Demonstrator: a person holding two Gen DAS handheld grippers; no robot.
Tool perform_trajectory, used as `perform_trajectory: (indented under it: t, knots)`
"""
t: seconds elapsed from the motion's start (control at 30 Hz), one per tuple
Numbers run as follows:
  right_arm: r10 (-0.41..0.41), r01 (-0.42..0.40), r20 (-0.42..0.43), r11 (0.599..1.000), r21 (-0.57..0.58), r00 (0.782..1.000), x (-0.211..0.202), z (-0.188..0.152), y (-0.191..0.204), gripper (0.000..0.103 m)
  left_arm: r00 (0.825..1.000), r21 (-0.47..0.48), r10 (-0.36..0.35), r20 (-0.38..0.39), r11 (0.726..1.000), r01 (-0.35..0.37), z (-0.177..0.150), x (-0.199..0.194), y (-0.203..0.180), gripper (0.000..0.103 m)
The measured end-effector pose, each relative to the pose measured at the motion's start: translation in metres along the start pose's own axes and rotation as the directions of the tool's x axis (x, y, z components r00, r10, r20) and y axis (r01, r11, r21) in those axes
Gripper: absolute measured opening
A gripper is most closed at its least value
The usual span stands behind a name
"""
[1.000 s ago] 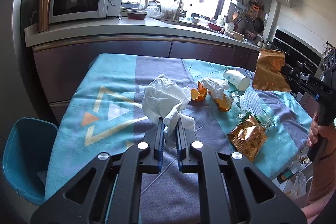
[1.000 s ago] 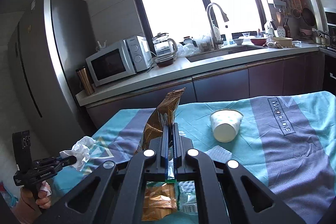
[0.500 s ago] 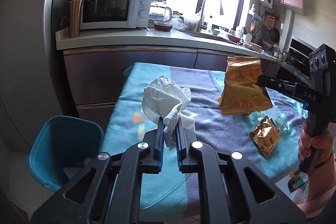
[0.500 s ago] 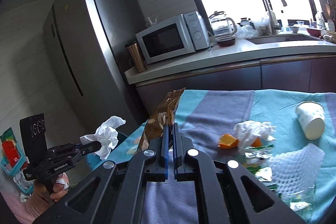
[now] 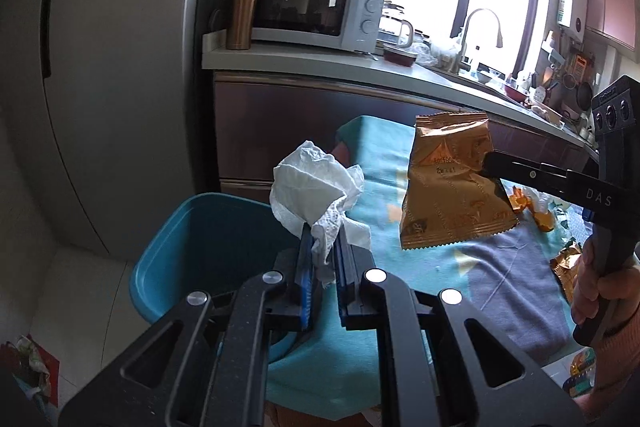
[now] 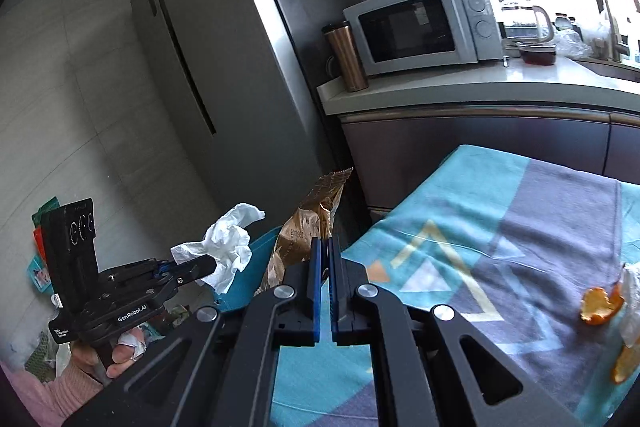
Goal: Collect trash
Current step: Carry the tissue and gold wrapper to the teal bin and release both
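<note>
Since the earlier frames both views have swung left: the bin [image 5: 208,247] now fills the lower left of the left wrist view and the fridge [image 6: 208,67] fills the right wrist view. The left gripper [image 5: 323,247] is clamped on a tissue [image 5: 316,191] just above the bin's near rim. The right gripper [image 6: 324,247] is closed on a wrapper [image 5: 448,187], which hangs over the table's [image 5: 384,279] left edge, right of the tissue. A hand [image 5: 600,287] grips its handle at lower right.
</note>
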State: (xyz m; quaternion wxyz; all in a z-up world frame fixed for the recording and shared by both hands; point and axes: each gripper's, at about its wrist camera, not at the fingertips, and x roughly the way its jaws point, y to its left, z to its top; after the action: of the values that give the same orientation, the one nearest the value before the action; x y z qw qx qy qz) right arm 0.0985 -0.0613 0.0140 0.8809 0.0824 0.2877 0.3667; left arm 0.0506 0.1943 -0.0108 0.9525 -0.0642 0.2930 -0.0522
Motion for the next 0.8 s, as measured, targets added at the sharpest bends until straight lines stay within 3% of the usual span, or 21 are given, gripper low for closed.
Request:
perform_trajectory:
  t: [0.2, 0.47, 0.8]
  knots:
    - [0.033, -0.036, -0.084, 0.999, -0.037, 0.996, 0.049, 0.001, 0.022, 0.003, 0.998, -0.047, 0.053, -0.046, 0.997, -0.055, -0.008, 0.013, 0.036, 0.01]
    - [0.017, -0.03, -0.187, 0.997, -0.067, 0.982, 0.098, -0.003, 0.039, 0.003, 0.991, -0.085, 0.087, -0.105, 0.992, -0.096, -0.018, 0.038, 0.063, 0.011]
    - [-0.006, -0.016, -0.314, 0.998, -0.066, 0.949, 0.149, -0.016, 0.049, 0.003, 0.981, -0.115, 0.1, -0.169, 0.986, -0.12, -0.024, 0.075, 0.079, 0.012]
